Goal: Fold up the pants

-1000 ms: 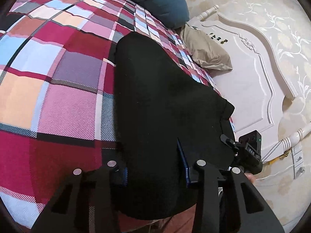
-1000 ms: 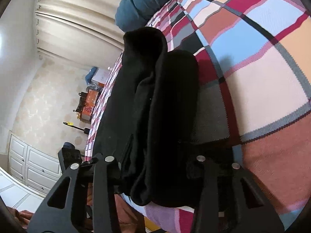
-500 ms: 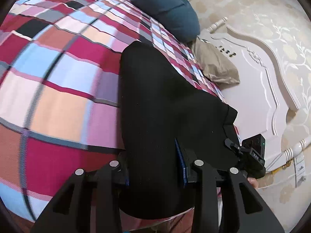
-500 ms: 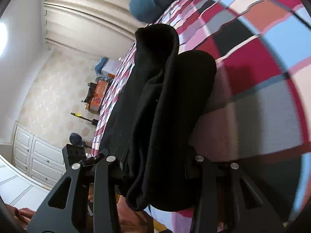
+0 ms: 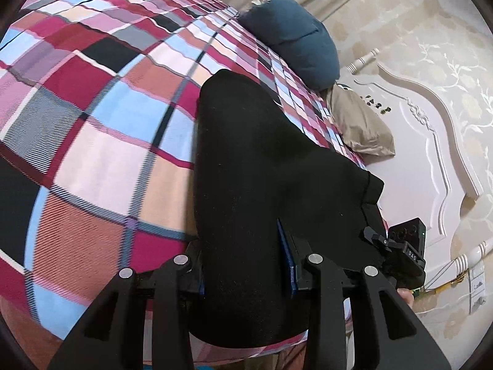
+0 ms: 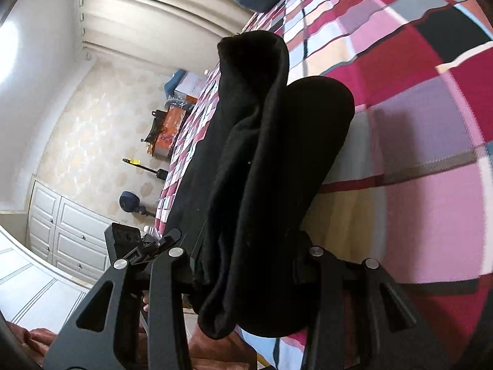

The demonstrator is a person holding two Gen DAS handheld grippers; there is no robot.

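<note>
The black pants (image 5: 262,178) lie lengthwise on the plaid bedspread (image 5: 101,129), folded in layers. My left gripper (image 5: 246,265) is shut on the near end of the pants, which bulges between and under its fingers. In the right wrist view the pants (image 6: 265,166) hang in thick folds, lifted off the bedspread (image 6: 416,129). My right gripper (image 6: 246,259) is shut on that end. The other gripper's black body shows at the right of the left wrist view (image 5: 403,249) and at the lower left of the right wrist view (image 6: 129,243).
A dark blue pillow (image 5: 295,52) and a beige pillow (image 5: 360,126) lie at the white headboard (image 5: 425,160). White drawers (image 6: 64,234), curtains (image 6: 148,15) and clutter on the floor (image 6: 169,126) lie beyond the bed's far side.
Both grippers have moved forward over the bed with the pants' near end held; the pillows and plaid squares have shifted down and nearer. The grips have not changed.
</note>
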